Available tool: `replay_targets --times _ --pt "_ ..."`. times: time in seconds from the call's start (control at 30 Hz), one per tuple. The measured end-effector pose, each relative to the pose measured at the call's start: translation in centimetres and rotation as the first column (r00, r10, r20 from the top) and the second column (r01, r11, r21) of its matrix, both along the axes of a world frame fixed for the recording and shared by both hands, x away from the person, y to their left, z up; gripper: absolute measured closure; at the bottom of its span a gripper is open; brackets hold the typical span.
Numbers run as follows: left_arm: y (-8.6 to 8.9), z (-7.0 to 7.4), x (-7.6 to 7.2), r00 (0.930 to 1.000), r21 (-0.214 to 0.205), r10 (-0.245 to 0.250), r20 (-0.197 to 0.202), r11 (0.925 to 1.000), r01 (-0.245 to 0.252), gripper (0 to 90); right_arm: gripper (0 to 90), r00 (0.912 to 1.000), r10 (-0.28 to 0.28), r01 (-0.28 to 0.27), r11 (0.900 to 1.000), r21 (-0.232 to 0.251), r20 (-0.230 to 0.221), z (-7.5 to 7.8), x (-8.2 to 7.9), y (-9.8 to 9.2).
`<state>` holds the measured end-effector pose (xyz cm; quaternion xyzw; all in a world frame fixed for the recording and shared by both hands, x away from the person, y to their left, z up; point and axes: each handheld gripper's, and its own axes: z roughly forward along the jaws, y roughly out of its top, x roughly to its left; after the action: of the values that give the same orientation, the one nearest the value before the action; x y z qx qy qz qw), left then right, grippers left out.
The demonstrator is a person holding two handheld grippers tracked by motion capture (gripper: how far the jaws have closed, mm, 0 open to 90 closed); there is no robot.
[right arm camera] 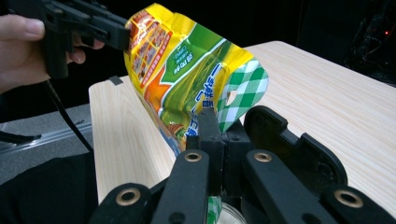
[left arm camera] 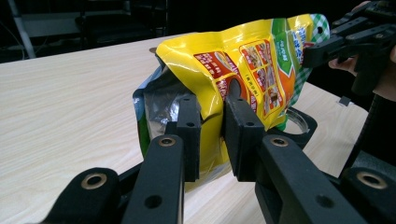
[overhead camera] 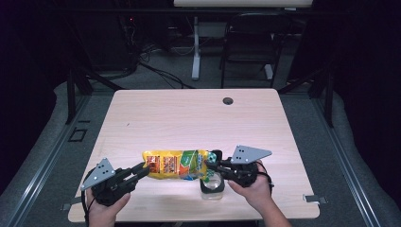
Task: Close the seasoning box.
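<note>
Writing on the yellow snack pouch (overhead camera: 176, 164) is mostly too small to make out: there are red-framed food photos, a green panel with white characters I can't read, and a green-and-white checked top corner with a hang hole. No brand I can name.

Pouch hangs stretched lengthwise between the two tools, lifted over the front part of the wooden surface (overhead camera: 189, 118). The left hand-held gripper (left arm camera: 212, 135) is clenched on the pouch's bottom end, pads pinching the yellow film, with the silver foil gusset showing beside them. The right hand-held gripper (right arm camera: 219, 126) is clamped tight on the checked top edge, jaws nearly meeting.

From the high view, both forearms come in from the near edge. The left hand (overhead camera: 105, 201) sits low at the front corner with its tool angled towards the middle; the right hand (overhead camera: 255, 187) points its tool leftward. A clear container with a black rim (overhead camera: 212, 185) sits on the surface right under the pouch's top end.
</note>
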<state>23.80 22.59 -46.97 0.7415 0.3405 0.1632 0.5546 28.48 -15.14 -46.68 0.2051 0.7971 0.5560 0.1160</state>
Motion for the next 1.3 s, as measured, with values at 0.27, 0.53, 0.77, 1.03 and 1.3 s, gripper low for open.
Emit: replay_targets --times 0.27,0.53,0.77,1.03,1.3 --pt "0.0 0.3 -0.3 0.9998 -0.015 -0.010 0.014 0.9998 0.010 77.2 89.5 0.9999 -0.009 0.009 1.0000 -0.004 0.008 0.4 -0.4 0.0" --pt "-0.3 0.6 -0.5 0.9995 -0.021 -0.018 0.024 0.9996 0.019 77.4 89.5 0.9998 -0.020 0.020 0.9998 0.010 0.009 0.1 -0.6 -0.3" --pt "-0.7 1.1 -0.7 0.9990 -0.025 -0.027 0.036 0.9993 0.028 77.5 89.4 0.9996 -0.027 0.026 0.9995 0.019 0.011 0.3 -0.9 -0.8" --pt "-1.2 1.6 -0.5 0.9982 -0.027 -0.041 0.044 0.9987 0.042 78.4 89.3 0.9992 -0.037 0.037 0.9993 0.006 0.011 0.3 -1.1 -1.2" --pt "-1.7 1.9 -0.1 0.9980 -0.020 -0.046 0.043 0.9987 0.047 78.3 89.3 0.9984 -0.056 0.056 0.9984 0.005 0.012 0.3 -1.1 -1.5"
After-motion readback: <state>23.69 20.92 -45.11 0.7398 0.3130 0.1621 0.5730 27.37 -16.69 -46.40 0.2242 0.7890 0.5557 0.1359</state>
